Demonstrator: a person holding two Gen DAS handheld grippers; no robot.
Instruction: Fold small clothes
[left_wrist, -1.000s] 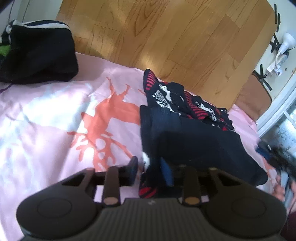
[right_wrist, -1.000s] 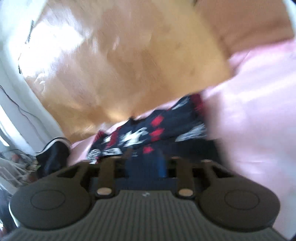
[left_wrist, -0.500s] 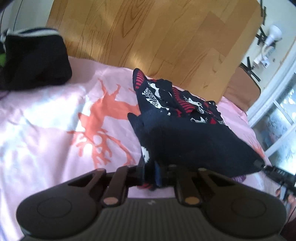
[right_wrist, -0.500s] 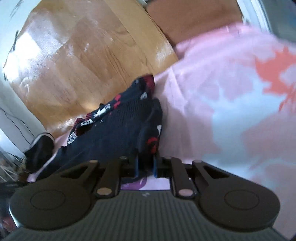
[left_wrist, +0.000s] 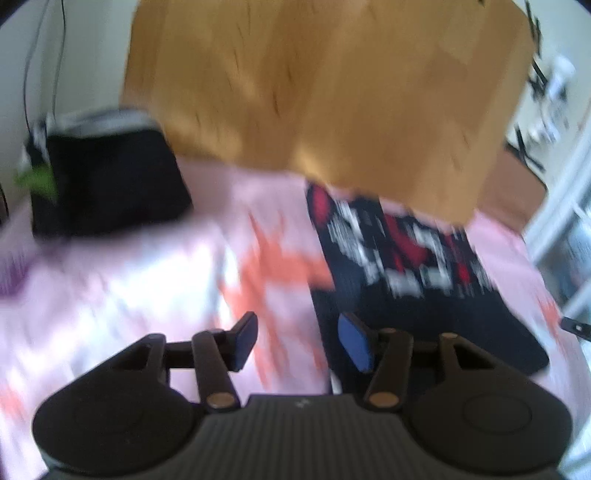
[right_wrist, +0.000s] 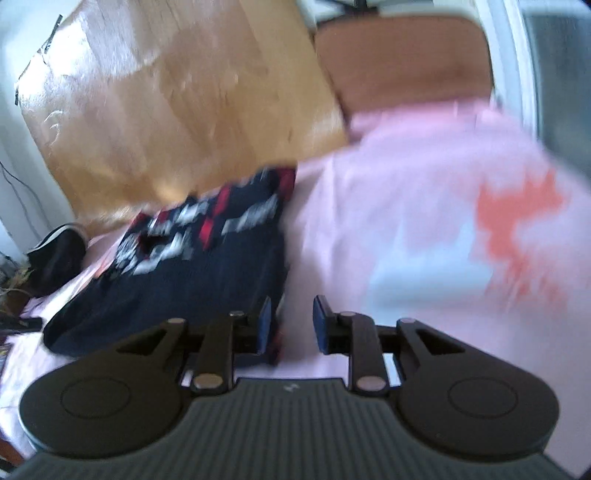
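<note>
A dark navy garment (left_wrist: 424, 302) with a red and white pattern lies folded on the pink bedspread (left_wrist: 147, 288). My left gripper (left_wrist: 299, 341) is open and empty, at the garment's near left edge; its right pad overlaps the cloth. In the right wrist view the same garment (right_wrist: 192, 258) lies to the left. My right gripper (right_wrist: 291, 326) is open and empty, its left pad next to the garment's near right corner. Both views are blurred by motion.
A black bag (left_wrist: 107, 181) sits at the far left of the bed. A wooden board (left_wrist: 325, 96) stands behind the bed. A brown cushion (right_wrist: 402, 62) and a window frame are at the right. The bedspread has orange deer prints (right_wrist: 517, 221).
Both grippers were shut on the garment's near edge half a second ago. They have opened and let go. The garment now lies flat on the bedspread.
</note>
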